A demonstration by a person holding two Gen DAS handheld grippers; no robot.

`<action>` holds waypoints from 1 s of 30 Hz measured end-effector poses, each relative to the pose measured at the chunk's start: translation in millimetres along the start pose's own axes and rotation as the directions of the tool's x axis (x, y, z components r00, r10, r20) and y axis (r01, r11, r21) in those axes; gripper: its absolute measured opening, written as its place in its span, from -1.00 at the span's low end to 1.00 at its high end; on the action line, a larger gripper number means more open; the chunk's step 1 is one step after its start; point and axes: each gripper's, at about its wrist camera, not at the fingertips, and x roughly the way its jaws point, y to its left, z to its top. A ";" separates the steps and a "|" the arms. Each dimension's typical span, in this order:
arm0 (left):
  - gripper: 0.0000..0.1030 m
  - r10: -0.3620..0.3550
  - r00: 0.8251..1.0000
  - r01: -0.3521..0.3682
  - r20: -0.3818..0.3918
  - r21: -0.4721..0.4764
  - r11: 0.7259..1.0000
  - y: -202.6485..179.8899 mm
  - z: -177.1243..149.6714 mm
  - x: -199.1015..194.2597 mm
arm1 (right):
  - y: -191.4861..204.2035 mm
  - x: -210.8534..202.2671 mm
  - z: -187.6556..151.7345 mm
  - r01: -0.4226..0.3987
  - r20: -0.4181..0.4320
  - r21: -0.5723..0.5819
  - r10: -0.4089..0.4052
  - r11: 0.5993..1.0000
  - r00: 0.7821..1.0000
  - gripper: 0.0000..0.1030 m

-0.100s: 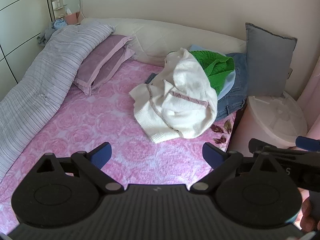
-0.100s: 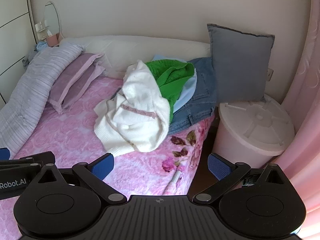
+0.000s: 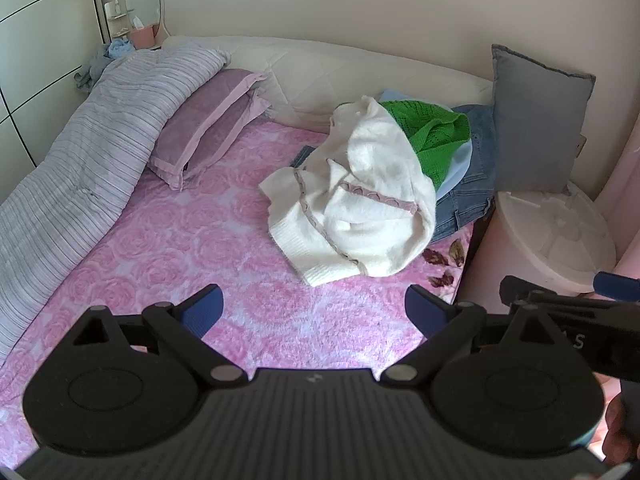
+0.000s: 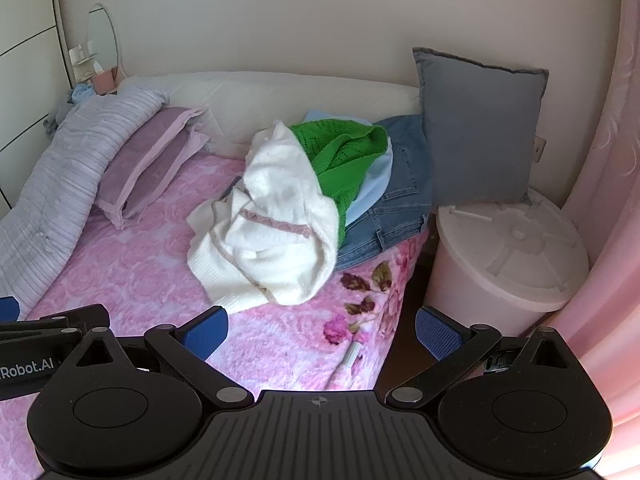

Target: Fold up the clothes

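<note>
Clothes sit heaped on the pink bed [image 3: 168, 248], the cream cardigan [image 3: 360, 200] on top, over a green knit [image 3: 436, 136] and jeans [image 3: 476, 184]. From the left tongs [image 3: 314, 307] it lies at one o'clock, from the right tongs [image 4: 322, 330] at eleven. Both tongs are spread wide and empty; neither looks clearly nearer.

Fuzzy cream knit cardigan [image 3: 360, 196] on plush bedspread [image 3: 200, 248]
</note>
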 end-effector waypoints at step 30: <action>0.87 0.020 1.000 -0.020 0.023 -0.025 0.999 21.1 -6.2 -5.2 | 13.4 -11.2 7.3 -0.011 0.037 -0.008 0.012 1.000 0.999 0.99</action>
